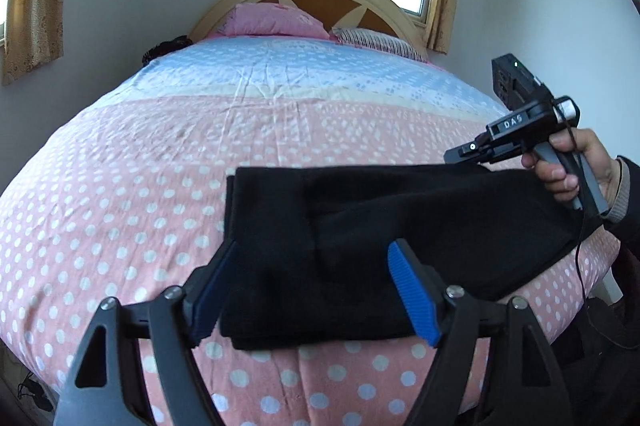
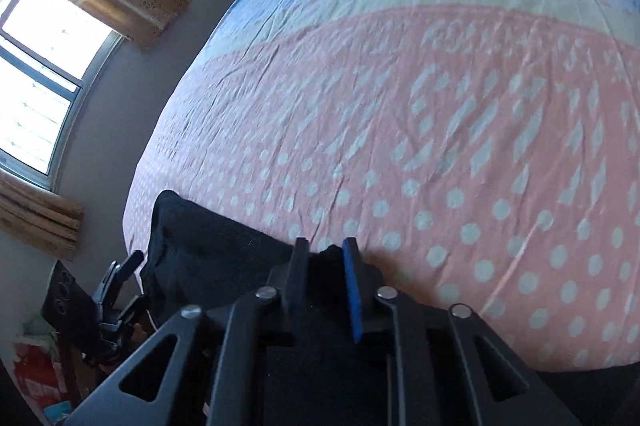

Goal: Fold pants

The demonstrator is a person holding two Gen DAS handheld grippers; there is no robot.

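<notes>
The black pants [image 1: 360,250], already a compact bundle, lie crosswise on the near edge of the bed [image 1: 160,154], the left hand-held gripper [image 1: 316,294] spread wide straddling one end (nothing gripped), the right hand-held gripper [image 2: 326,262] pinching the other.

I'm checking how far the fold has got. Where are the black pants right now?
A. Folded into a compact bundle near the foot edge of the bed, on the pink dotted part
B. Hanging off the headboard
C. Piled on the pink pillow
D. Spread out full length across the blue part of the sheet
A: the black pants lie as a layered bundle on the pink dotted part of the sheet, with the open left claw over them.
</notes>
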